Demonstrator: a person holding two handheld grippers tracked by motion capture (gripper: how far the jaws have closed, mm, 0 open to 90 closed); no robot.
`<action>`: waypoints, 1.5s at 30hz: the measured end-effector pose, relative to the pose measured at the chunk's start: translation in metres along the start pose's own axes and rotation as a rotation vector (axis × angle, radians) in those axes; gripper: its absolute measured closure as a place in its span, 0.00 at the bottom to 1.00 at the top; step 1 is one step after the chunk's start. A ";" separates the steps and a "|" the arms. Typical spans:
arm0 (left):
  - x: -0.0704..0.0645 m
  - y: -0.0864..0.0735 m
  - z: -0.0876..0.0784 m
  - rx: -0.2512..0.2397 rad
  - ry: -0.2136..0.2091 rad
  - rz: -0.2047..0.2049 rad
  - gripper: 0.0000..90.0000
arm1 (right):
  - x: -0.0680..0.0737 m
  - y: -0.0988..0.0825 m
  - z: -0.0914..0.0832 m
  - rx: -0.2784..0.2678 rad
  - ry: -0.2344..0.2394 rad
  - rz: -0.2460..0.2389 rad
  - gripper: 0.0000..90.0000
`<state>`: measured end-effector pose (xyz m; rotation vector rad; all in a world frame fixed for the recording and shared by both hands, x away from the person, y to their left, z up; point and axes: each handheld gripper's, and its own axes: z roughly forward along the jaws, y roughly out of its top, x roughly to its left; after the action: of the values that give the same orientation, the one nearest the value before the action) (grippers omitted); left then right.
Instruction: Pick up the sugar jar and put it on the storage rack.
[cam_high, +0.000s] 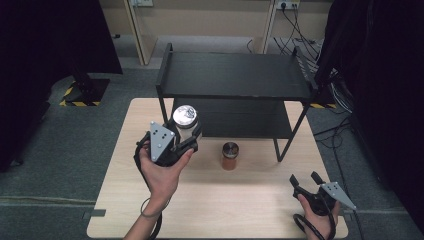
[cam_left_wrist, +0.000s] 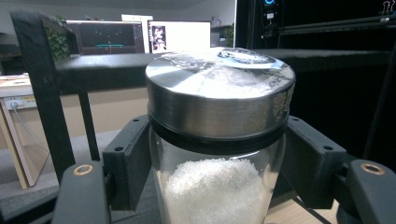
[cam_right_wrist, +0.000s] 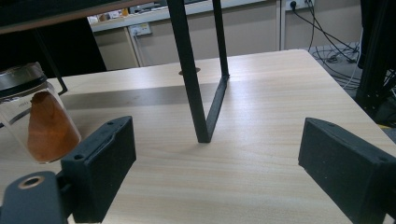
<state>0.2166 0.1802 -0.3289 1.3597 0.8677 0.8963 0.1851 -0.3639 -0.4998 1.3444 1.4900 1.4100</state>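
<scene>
A glass jar of white grains (cam_high: 185, 121) with a steel lid is held above the table, in front of the black shelf rack (cam_high: 235, 75). My left gripper (cam_high: 187, 137) is shut on it, both pads against the glass just under the lid (cam_left_wrist: 219, 93). The white grains (cam_left_wrist: 212, 191) fill the lower part of the jar. A second jar with orange-brown powder (cam_high: 230, 155) stands upright on the table below the rack's front edge; in the right gripper view this jar (cam_right_wrist: 39, 121) is at the left. My right gripper (cam_high: 305, 180) rests open near the table's front right corner, nothing between its pads (cam_right_wrist: 100, 163).
The rack's thin black leg (cam_right_wrist: 191, 79) stands on the wooden table (cam_high: 250, 200) straight ahead of the right gripper. The rack has a top shelf and a lower shelf (cam_high: 240, 120). Grey carpet, cables and dark curtains surround the table.
</scene>
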 end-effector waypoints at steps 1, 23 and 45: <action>0.000 0.001 0.000 -0.003 -0.001 0.001 0.34 | 0.000 0.000 0.000 0.000 0.000 0.001 0.13; 0.005 0.032 0.003 -0.040 0.002 0.006 0.34 | 0.000 0.001 0.000 0.003 -0.002 0.001 0.13; 0.005 0.057 0.007 -0.046 0.007 0.000 0.34 | 0.000 0.000 0.000 0.002 -0.004 0.007 0.13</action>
<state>0.2233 0.1824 -0.2720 1.3175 0.8478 0.9162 0.1855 -0.3638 -0.4994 1.3545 1.4855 1.4095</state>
